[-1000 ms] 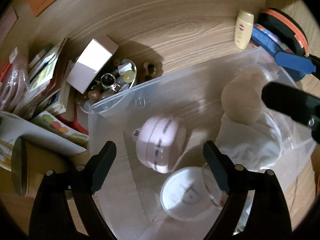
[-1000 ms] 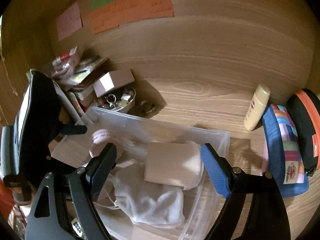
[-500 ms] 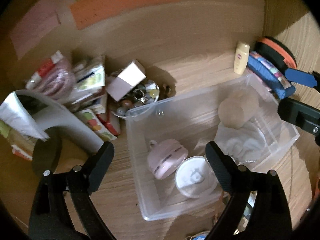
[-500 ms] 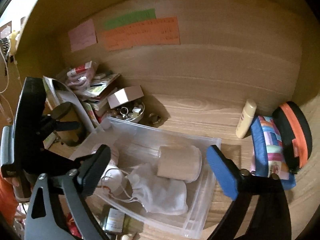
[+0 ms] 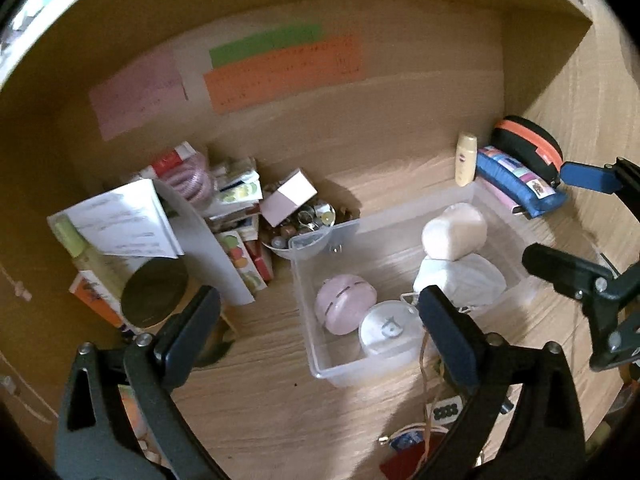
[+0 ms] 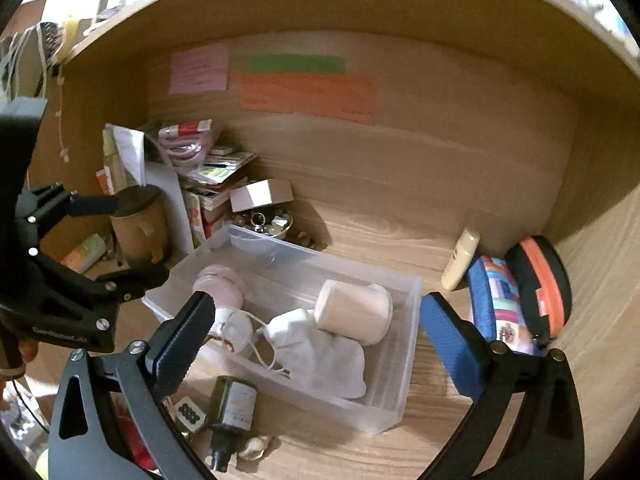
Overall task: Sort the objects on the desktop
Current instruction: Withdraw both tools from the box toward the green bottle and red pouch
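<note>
A clear plastic bin (image 5: 340,376) (image 6: 360,412) stands on the wooden desk. In it lie a pink round gadget (image 5: 346,308) (image 6: 220,284), a white round jar (image 5: 386,332) (image 6: 236,328), a white drawstring pouch (image 5: 460,280) (image 6: 320,352) and a beige roll (image 5: 454,230) (image 6: 352,312). My left gripper (image 5: 319,300) (image 6: 142,236) hovers above and in front of the bin's left end, jaws opening with nothing between them. My right gripper (image 6: 316,306) (image 5: 546,212) hangs over the bin's right end, jaws likewise opening and empty.
A cream bottle (image 6: 460,264), a blue patchwork pouch (image 6: 500,304) and a black-and-orange case (image 6: 540,280) sit at the right. A trinket bowl (image 5: 308,220), a pink box (image 5: 288,196), stacked packets and a brown mug (image 6: 140,224) crowd the left. A dark bottle (image 6: 232,408) lies before the bin.
Both grippers have drawn back and up from the bin, so the whole desk nook now shows. Their jaws have spread wider. The bin's contents have stayed put.
</note>
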`<state>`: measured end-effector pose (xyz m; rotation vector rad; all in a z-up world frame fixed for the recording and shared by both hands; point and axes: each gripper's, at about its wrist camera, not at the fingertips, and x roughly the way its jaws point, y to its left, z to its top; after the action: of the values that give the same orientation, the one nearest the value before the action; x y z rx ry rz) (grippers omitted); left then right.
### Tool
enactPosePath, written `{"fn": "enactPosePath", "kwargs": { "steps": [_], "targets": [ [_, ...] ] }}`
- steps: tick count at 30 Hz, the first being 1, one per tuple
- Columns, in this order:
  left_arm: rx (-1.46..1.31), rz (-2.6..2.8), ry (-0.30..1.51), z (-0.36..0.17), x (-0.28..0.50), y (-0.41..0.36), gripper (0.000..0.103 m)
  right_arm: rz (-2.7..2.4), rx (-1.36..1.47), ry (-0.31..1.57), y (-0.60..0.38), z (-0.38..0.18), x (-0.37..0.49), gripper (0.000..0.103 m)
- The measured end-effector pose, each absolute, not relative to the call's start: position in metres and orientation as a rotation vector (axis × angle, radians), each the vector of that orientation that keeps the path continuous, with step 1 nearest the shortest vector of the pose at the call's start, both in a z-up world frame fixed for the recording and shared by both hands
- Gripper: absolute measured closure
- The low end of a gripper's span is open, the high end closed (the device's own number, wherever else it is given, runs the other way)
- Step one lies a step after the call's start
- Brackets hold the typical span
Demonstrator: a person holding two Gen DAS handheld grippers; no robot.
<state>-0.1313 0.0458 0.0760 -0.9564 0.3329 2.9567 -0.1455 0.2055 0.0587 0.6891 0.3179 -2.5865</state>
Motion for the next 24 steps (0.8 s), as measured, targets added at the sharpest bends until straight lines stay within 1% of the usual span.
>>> {"fn": "enactPosePath", "kwargs": {
  "steps": [4,10,17,21,24],
  "targets": [
    [-0.910,2.980,0.333,0.076,-0.116,0.042,0.002,-2.610,0.644,0.325,0.202,0.061,-0.126,0.001],
    [-0.889,2.984,0.271,0.068,-0.096,0.031,0.001,-2.637,0.648,0.333,0.201,0.057,-0.110,0.001],
    [-0.952,2.948,0.237,0.040,-0.081,0.027,0.001,-2.616,0.734,0.381,0.197,0.033,-0.103,0.001],
    [-1.018,2.907,0.195,0.019,-0.076,0.025,0.001,-2.581,0.797,0.401,0.193,0.017,-0.103,0.001],
    [-1.076,2.881,0.199,0.002,-0.072,0.026,0.001,-2.547,0.863,0.408,0.189,0.002,-0.105,0.001]
  ]
}}
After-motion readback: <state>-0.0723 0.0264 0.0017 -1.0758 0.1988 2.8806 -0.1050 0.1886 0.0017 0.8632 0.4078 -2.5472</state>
